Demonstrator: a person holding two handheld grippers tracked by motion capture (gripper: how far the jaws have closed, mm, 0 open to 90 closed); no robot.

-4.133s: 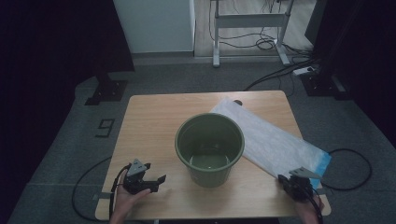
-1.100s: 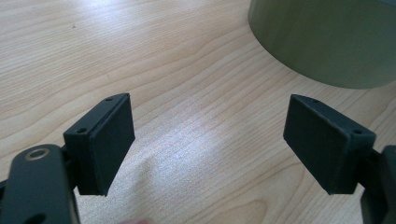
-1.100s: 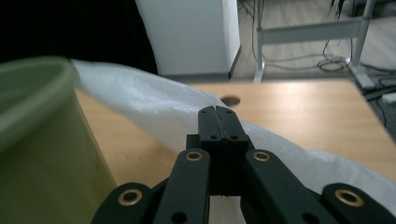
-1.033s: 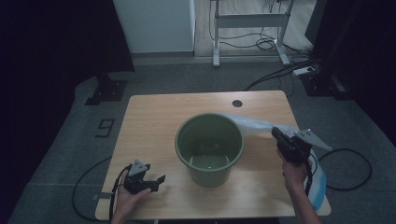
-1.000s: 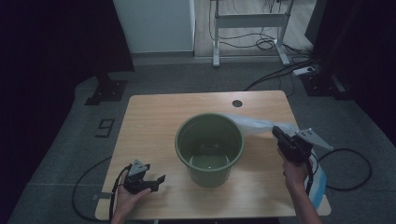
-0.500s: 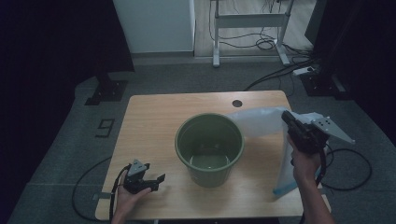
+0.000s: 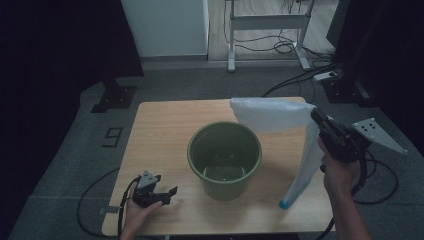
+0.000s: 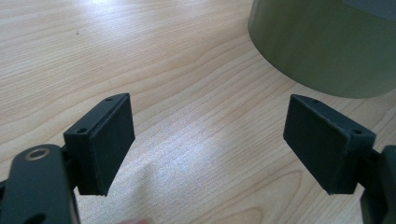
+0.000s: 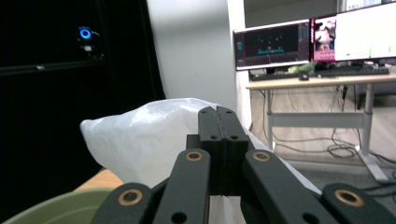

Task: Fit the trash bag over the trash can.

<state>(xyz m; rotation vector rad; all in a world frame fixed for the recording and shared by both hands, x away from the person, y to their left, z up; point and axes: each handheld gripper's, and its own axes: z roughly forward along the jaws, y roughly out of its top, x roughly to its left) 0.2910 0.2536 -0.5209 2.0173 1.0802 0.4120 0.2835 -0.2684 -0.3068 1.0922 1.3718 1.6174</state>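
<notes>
A thin white plastic bag (image 7: 280, 117) hangs in the air over the right half of the light wooden table (image 7: 160, 130), pinched near its top by the right gripper (image 7: 316, 116), whose black jaws are pressed together on the film. From that pinch one part of the bag spreads leftward above the far rim of the round olive-green plastic bucket (image 7: 224, 159), while a long strip droops straight down beside the person's right hand (image 7: 339, 172), its blue-tinted lower end (image 7: 284, 204) hanging just at the tabletop near the front right corner. In the right gripper view the closed jaws stand upright in front of the crumpled white plastic (image 9: 140, 140), with the bucket's green rim (image 9: 46, 207) low at the left.

The bucket stands upright in the middle of the table, open and showing a pale bottom.

Near the front left corner the left gripper (image 7: 165, 192) rests low on the tabletop in the person's left hand (image 7: 137, 210), well apart from the bucket. Its two black pads (image 8: 109, 140) stand wide apart with nothing but bare wood between them, and the bucket's green wall (image 8: 327, 42) rises ahead to the right. A black cable (image 7: 95, 192) loops off the table's left edge.
</notes>
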